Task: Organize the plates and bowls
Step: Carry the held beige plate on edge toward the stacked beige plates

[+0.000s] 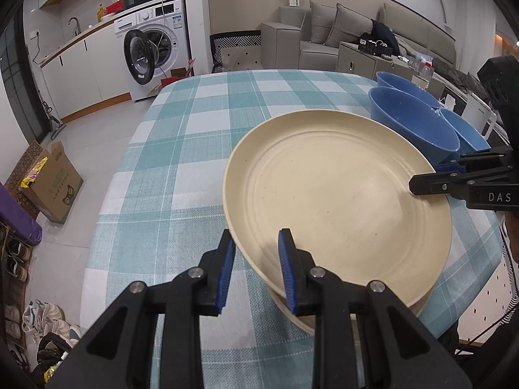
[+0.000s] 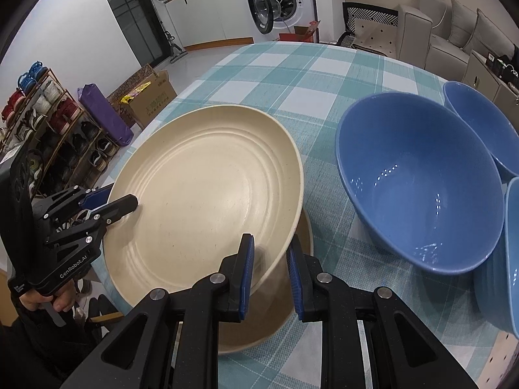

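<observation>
A large cream plate (image 1: 337, 194) (image 2: 201, 194) hangs slightly tilted over a second cream plate (image 1: 305, 322) (image 2: 259, 324), which lies on the checked tablecloth. My left gripper (image 1: 256, 241) (image 2: 128, 202) is shut on the upper plate's rim at one side. My right gripper (image 2: 270, 246) (image 1: 421, 185) is shut on the rim at the opposite side. Most of the lower plate is hidden under the held one. Three blue bowls stand just beyond: a big one (image 2: 418, 178) (image 1: 412, 123), one behind it (image 2: 476, 120) (image 1: 402, 82), and one at the edge (image 2: 514, 227) (image 1: 467, 133).
The teal-and-white checked tablecloth (image 1: 194, 129) (image 2: 292, 74) is bare on its far half. On the floor past the table's edge are a cardboard box (image 1: 53, 181), a shoe rack (image 2: 55, 123) and a washing machine (image 1: 155, 48). A grey sofa (image 1: 327, 32) stands at the back.
</observation>
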